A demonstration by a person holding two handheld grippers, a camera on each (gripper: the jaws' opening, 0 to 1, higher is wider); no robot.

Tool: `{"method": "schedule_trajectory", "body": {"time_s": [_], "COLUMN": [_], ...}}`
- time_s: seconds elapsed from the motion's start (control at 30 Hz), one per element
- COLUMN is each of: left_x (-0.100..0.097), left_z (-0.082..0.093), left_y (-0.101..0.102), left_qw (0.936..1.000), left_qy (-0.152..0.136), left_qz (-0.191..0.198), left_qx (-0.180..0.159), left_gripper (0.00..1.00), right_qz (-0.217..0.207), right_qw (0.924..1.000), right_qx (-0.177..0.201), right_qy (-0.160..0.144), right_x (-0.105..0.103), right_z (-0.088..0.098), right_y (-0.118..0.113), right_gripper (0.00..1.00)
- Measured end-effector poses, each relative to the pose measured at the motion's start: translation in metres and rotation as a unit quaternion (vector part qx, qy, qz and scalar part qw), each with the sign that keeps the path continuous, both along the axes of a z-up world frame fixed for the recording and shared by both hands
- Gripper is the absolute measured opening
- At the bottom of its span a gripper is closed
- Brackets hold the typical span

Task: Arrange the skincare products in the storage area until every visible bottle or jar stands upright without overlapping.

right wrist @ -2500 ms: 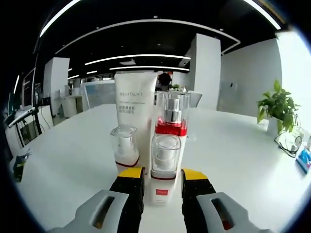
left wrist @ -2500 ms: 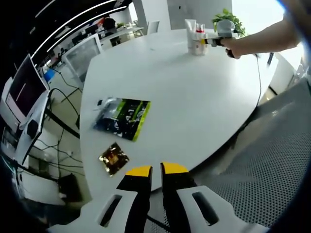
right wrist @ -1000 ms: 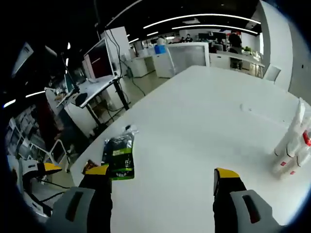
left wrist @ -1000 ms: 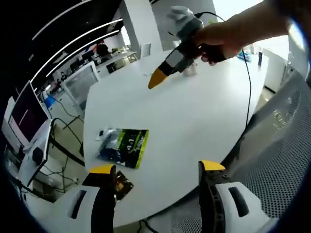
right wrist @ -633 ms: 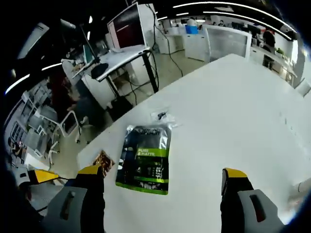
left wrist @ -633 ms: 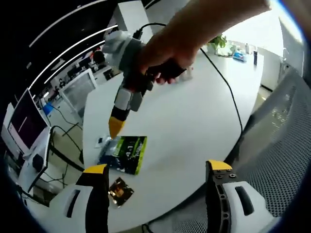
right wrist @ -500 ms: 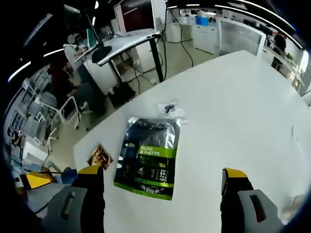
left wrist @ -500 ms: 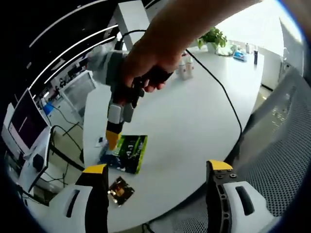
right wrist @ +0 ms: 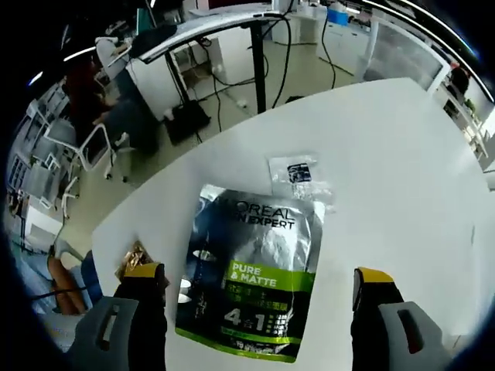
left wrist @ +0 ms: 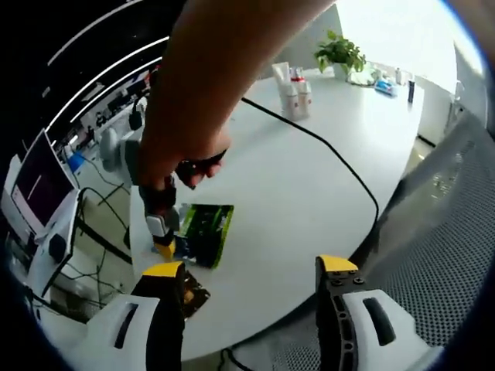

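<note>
We look down on a white round table (left wrist: 309, 178) in an open office.

Right gripper (right wrist: 259, 297): jaws spread wide, yellow-tipped, nothing between them. It hangs above the silver, black and green sachet (right wrist: 251, 270), which lies flat on the table near its edge. The printing reads "L'OREAL ... EXPERT", "PURE & MATTE", "4 1". In the right gripper view a small clear packet (right wrist: 298, 176) lies just beyond the sachet's top edge, and a small gold-brown foil packet (right wrist: 133, 259) sits near the table's edge, just beside the left jaw tip.

In the left gripper view we see the person's hand (left wrist: 182, 151) gripping the right gripper's handle, the tool pointing down at the sachet (left wrist: 203, 232); the tip is close above the sachet's near edge, though we cannot tell whether it touches. A black cable (left wrist: 325, 154) trails from the hand across the table.

Left gripper (left wrist: 251, 274): jaws wide apart, holding nothing, held over the near table edge. The foil packet (left wrist: 193, 292) lies just beside its left jaw.

Skincare products (left wrist: 292, 91): a cluster of white bottles and a tube with red accents, standing upright and close together on the far side of the table, well apart from the sachet. Too small to say whether they touch. A potted plant (left wrist: 339, 54) stands beyond them.

A mesh chair back (left wrist: 441, 232) is at the right of the left gripper view.
</note>
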State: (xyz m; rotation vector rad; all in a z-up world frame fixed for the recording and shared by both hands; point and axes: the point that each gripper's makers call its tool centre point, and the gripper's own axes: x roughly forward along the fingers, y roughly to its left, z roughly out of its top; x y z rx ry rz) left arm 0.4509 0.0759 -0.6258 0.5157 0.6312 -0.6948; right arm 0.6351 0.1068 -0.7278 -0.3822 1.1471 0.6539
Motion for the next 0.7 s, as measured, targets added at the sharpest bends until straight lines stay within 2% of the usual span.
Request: {"method": "schedule_trajectory", "body": {"time_s": [0.07,0.13,0.17,0.2,0.23,0.27,0.37,0.7], "left_x": [0.000,0.000,0.000,0.000,-0.001,-0.001,-0.001,-0.001], "left_z": [0.000,-0.001,-0.001,-0.002,-0.002,-0.002,-0.003,-0.004], "left_y": [0.001,0.001,0.002,0.002,0.002,0.002,0.003,0.005], "left_qw": [1.0000,1.0000,1.0000,1.0000,1.0000,1.0000,0.9999,0.9998], "left_qy": [-0.002,0.000,0.002,0.003,0.004,0.004,0.006,0.009], "left_qz": [0.001,0.001,0.002,0.002,0.002,0.003,0.003,0.002], "left_qx": [0.000,0.003,0.005,0.006,0.007,0.007,0.010,0.018], "left_gripper": [0.66,0.65,0.65,0.65,0.64,0.64,0.62,0.56], "right_qz": [0.002,0.010,0.019,0.014,-0.013,0.003,0.019,0.016], "right_qw": [0.9999,0.9976,0.9969,0.9977,0.9990,0.9986,0.9988,0.9993], "right_qx": [-0.010,-0.064,-0.073,-0.063,-0.040,-0.051,-0.045,-0.010], "right_qy": [0.006,0.023,0.024,0.021,0.013,0.014,0.007,-0.033], "right_x": [0.000,-0.006,-0.006,-0.006,-0.001,-0.002,-0.004,-0.004], "right_z": [-0.006,-0.014,-0.017,-0.019,-0.019,-0.017,-0.014,-0.008], "right_y": [0.003,-0.010,-0.010,-0.007,0.000,-0.002,0.001,-0.012], "right_gripper": [0.99,0.99,0.99,0.99,0.99,0.99,0.95,0.71]}}
